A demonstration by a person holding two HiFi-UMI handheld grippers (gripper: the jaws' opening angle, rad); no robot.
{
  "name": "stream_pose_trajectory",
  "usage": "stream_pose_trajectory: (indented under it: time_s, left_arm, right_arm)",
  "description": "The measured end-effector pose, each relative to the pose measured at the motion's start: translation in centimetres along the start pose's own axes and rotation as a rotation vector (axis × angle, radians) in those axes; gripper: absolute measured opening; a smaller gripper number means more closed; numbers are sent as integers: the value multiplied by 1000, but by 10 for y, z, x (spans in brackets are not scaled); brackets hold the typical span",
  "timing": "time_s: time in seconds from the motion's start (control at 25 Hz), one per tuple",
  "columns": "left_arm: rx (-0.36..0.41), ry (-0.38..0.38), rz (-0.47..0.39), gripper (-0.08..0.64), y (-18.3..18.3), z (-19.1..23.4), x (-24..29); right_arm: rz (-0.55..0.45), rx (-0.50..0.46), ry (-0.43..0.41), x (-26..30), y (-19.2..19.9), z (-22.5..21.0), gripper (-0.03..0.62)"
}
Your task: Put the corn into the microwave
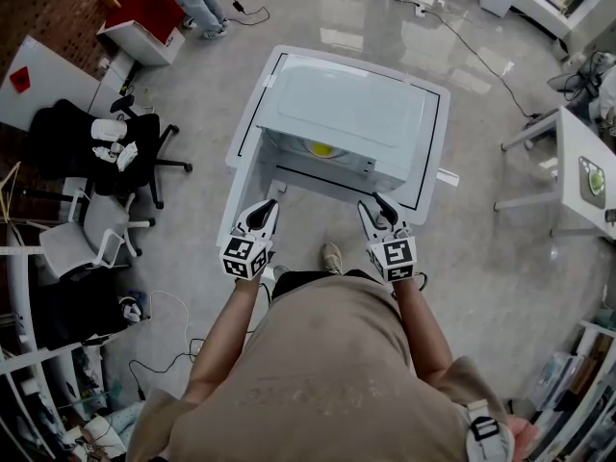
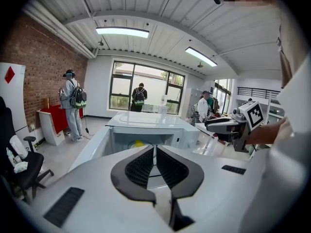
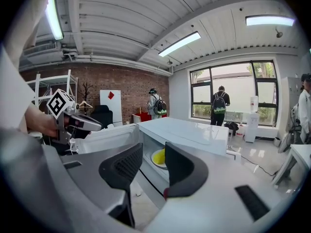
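A white microwave [image 1: 351, 104] stands on a low white table [image 1: 435, 133], its front open toward me and its door [image 1: 248, 128] swung out to the left. Inside, the yellow corn [image 1: 322, 149] lies on a plate; both gripper views show the corn [image 2: 139, 143] [image 3: 159, 158] in the cavity. My left gripper [image 1: 262, 212] hovers before the table's near edge, jaws shut with nothing in them [image 2: 155, 148]. My right gripper [image 1: 378, 210] hangs level with it on the right. Its jaws [image 3: 153, 147] stand partly apart and empty, pointing at the opening.
Black and white office chairs [image 1: 115, 152] crowd the floor at left. A white desk [image 1: 587, 176] stands at right, and cables run across the floor [image 1: 462, 37]. A red cabinet [image 1: 144, 12] and people are at the far end. My shoe [image 1: 331, 256] rests below the table edge.
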State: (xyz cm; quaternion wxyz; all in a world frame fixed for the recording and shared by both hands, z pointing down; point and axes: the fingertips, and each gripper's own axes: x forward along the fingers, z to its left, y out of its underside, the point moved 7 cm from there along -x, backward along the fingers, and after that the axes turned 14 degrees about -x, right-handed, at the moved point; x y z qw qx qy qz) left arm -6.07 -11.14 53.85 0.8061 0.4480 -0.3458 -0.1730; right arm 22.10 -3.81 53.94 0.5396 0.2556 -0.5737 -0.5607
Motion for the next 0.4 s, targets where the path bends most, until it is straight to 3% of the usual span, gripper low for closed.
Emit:
stream_pose_trajectory:
  time_s: [0.4]
  left_arm:
    - [3,18,-1,6,-2,-11,1]
  right_arm:
    - [-30,7,-34,6,-3,2,147]
